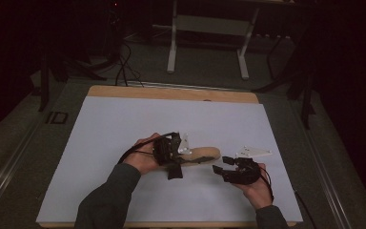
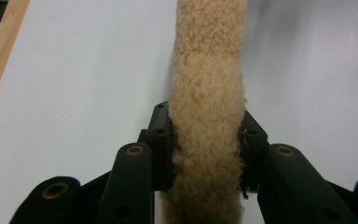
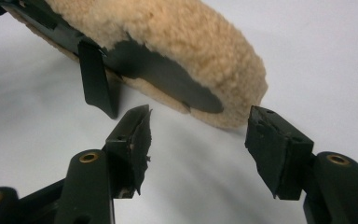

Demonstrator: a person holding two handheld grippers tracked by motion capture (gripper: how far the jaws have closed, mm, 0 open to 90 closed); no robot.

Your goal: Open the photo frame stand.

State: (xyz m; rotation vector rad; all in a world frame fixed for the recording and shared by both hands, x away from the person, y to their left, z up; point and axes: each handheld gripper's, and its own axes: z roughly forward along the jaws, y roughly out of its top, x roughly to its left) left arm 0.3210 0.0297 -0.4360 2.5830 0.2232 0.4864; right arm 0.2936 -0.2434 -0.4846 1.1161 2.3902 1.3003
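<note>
A: Fleece, pale tan and curly, is clamped between the 2 black jaws of the left gripper (image 2: 207, 140); the insole (image 1: 198, 155) is squeezed across its width there.

B: And the right gripper (image 3: 198, 135)?

A: Its jaws are held apart, with nothing between them. The rounded end of the insole is seen just beyond and slightly above the tips.

B: How is the long axis laid?

A: It is run from the left gripper toward the right one, roughly along the table's width, so the free end is nearest the right hand (image 1: 255, 183). A straight advance onto that end is probably what is called for.

B: Materials?

A: A woolly top is backed by a dark, smooth underside with a black strap hanging from it. The white sheet (image 1: 124, 129) below is plain and matte, and the insole is held slightly above it.
</note>
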